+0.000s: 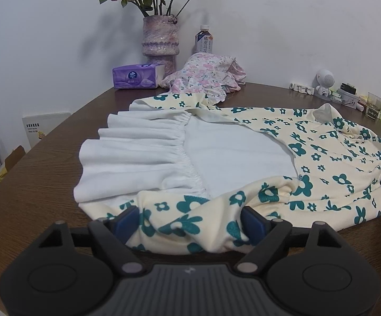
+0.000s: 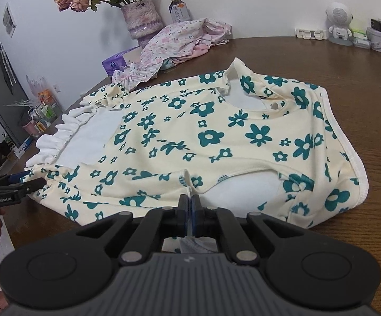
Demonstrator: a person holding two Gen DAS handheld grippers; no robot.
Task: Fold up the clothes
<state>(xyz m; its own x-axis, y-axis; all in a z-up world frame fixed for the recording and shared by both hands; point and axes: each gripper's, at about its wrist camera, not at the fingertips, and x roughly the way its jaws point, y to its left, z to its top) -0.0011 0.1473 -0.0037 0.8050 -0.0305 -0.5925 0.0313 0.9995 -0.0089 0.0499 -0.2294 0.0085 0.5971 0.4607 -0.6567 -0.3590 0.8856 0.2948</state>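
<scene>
A cream dress with teal flowers [image 1: 322, 158] and a white lining and ruffle lies spread on the round brown table [image 1: 45, 171]. My left gripper [image 1: 189, 222] stands wide at the dress's near hem. A bunch of the flowered cloth lies between its blue fingers [image 1: 125, 222], and I see no pinch. From the right wrist view the left gripper [image 2: 24, 183] sits at the dress's left corner. My right gripper [image 2: 190, 205] is shut on the near edge of the dress [image 2: 216, 137], by the seam beside an armhole.
At the back stand a purple vase of dried roses [image 1: 160, 39], a drink bottle [image 1: 204, 39] and a purple tissue pack [image 1: 135, 76]. A crumpled pink floral garment [image 1: 208, 73] lies by them. A white figure speaker [image 1: 324, 81] and small items line the far right edge.
</scene>
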